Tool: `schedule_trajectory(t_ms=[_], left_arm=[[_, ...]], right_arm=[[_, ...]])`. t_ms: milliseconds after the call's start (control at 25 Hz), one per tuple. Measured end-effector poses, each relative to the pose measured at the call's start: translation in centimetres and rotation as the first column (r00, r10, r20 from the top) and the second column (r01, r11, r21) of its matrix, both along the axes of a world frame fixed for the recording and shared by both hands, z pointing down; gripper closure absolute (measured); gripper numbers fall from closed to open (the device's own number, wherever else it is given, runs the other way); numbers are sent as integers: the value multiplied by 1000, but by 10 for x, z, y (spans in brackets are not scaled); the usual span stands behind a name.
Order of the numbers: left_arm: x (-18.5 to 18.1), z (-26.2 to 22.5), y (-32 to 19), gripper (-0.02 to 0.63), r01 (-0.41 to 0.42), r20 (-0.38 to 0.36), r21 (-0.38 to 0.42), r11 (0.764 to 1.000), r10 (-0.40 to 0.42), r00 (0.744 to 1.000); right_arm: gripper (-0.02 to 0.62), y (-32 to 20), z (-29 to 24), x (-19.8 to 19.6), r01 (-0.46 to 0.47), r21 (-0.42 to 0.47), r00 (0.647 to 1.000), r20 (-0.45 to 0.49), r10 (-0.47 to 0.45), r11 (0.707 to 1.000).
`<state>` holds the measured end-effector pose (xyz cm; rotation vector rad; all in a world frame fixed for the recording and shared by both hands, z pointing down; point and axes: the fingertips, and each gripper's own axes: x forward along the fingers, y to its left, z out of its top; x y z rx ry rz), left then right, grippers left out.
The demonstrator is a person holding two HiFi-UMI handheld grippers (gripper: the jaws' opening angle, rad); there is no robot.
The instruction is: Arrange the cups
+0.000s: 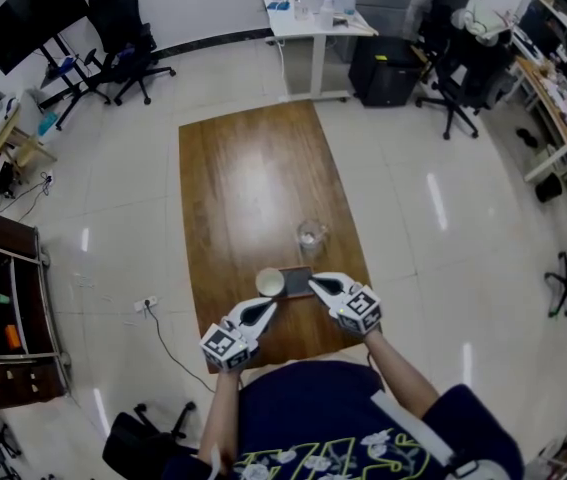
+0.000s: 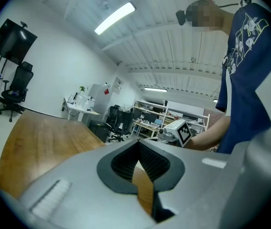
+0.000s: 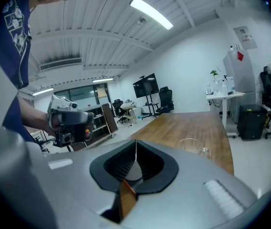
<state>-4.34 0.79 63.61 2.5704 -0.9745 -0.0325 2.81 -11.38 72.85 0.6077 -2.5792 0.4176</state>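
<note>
Left hand-held gripper [image 1: 266,308] and right hand-held gripper [image 1: 316,285], jaws pressed together and empty, near a white cup [image 1: 270,282] and glass cup [image 1: 311,234] on the wooden worktop [image 1: 243,188]

The table [image 1: 248,168] ran lengthwise away from the person, and a desk [image 1: 315,20] stood beyond its far end. Near the table's near end sat a cup [image 1: 270,282], with a flat block [image 1: 296,277] just to its right. A glass cup [image 1: 311,234] stood farther back, behind the block. The left gripper [image 1: 270,305] lay just before the cup, and the right gripper [image 1: 312,283] lay at the block's right edge. A shelf unit [image 1: 3,313] stood on the floor, well left of the table.
</note>
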Motion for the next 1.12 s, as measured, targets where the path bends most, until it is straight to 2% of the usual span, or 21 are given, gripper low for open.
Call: schedule_trajectory(t_ms=[40,120,160,240,360,480,560,680,720,1120], left_arm=[[-1,2,1,604,0,3,-2,1000,0,1000],[-1,5,3,604,0,7,-7,1000,0,1000],[-1,4,3,603,2,7,-9,1000,-2,1000],[2,-4,1,604,14,-1,-14,1000,-14,1000],[2,-12,1,604,28,-2,-21,999,-29,1000],[0,-11,6,604,33,13,-31,999,-33,999],[-2,-10,11,604,33,27,-39,999,-32,999],[-5,-8,17,603,34,47,-50,998,-32,998],[-6,-8,19,604,35,53,-53,998,-32,998],[-17,14,38,604,98,43,-96,990,-95,995]], right_arm=[[566,-6,2,-1,-2,4,1000,-17,2,1000],[317,-18,7,-4,-4,12,999,-51,5,1000],[262,-24,10,-5,-6,16,998,-69,7,1000],[164,-37,17,-7,-8,26,994,-108,11,1000],[106,-61,38,-7,-13,50,981,-194,23,999],[99,-82,66,-1,-19,75,954,-297,40,997],[100,-87,75,1,-20,80,944,-328,45,997],[124,-87,80,2,-16,81,939,-340,43,997],[194,-87,80,2,-15,81,939,-341,42,997],[207,-86,92,2,0,91,933,-359,33,996]])
